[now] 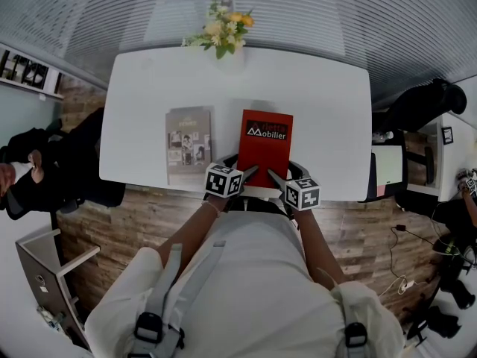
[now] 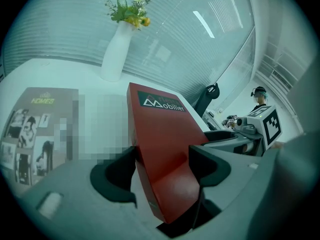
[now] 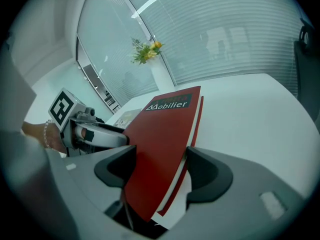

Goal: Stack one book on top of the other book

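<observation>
White table (image 1: 320, 103): grey book (image 1: 188, 144) lies flat at left. The red book (image 1: 265, 144) is just beside it at right, with its near edge tilted up. Left gripper (image 2: 162, 166) and right gripper (image 3: 161, 170) each clamp a near corner of the red book. Step, as judged: pick-up of the red book. Next move calls for a level two-handed carry leftward, clearing the grey cover, then lowering it square and releasing.

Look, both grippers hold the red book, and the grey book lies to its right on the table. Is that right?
No. The head view shows the grey book on the left of the red book. The left gripper and right gripper do hold the red book.
</observation>
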